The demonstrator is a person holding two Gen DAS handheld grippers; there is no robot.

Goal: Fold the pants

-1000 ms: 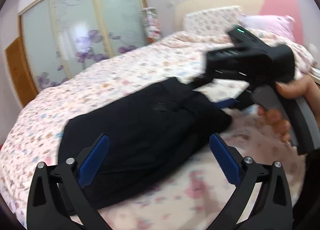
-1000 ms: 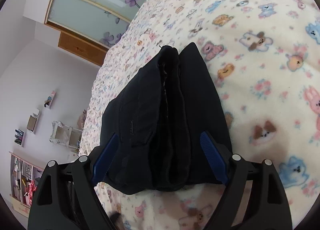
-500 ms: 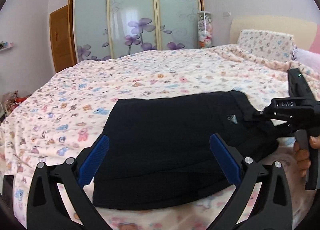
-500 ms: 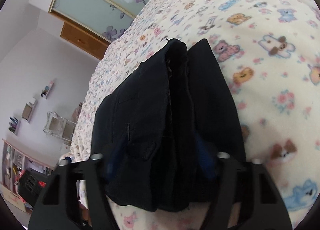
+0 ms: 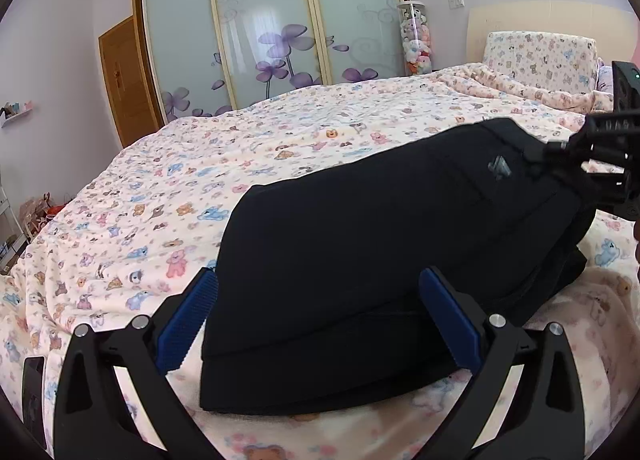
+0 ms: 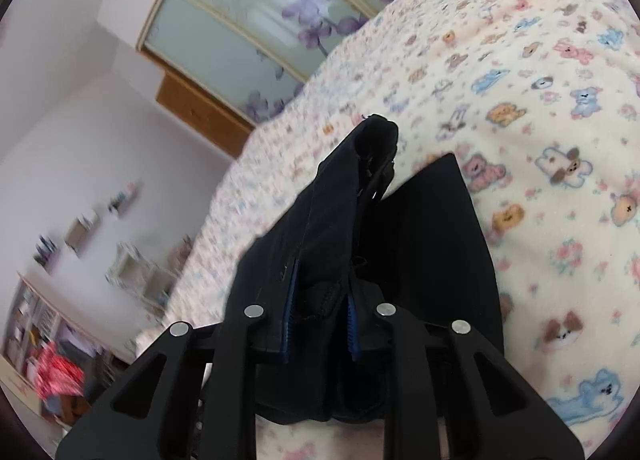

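The black pants (image 5: pixel 384 252) lie folded in a thick stack on the bed's teddy-bear blanket (image 5: pixel 168 196). My left gripper (image 5: pixel 320 324) is open, its blue pads on either side of the stack's near end, gripping nothing. My right gripper (image 6: pixel 320 324) is shut on the upper layers of the pants (image 6: pixel 344 220) and lifts them above the lower layer (image 6: pixel 432 244). The right gripper also shows in the left wrist view (image 5: pixel 600 156) at the pants' far right end.
A sliding wardrobe (image 5: pixel 272 28) with flower-patterned glass stands behind the bed, a wooden door (image 5: pixel 124 80) to its left. A pillow (image 5: pixel 540 60) and headboard are at the far right. Shelves and clutter (image 6: pixel 60 340) stand beside the bed.
My right gripper has shut on the upper layers of the pants and raised them. My left gripper has swung round to face the stack's near end and stays open.
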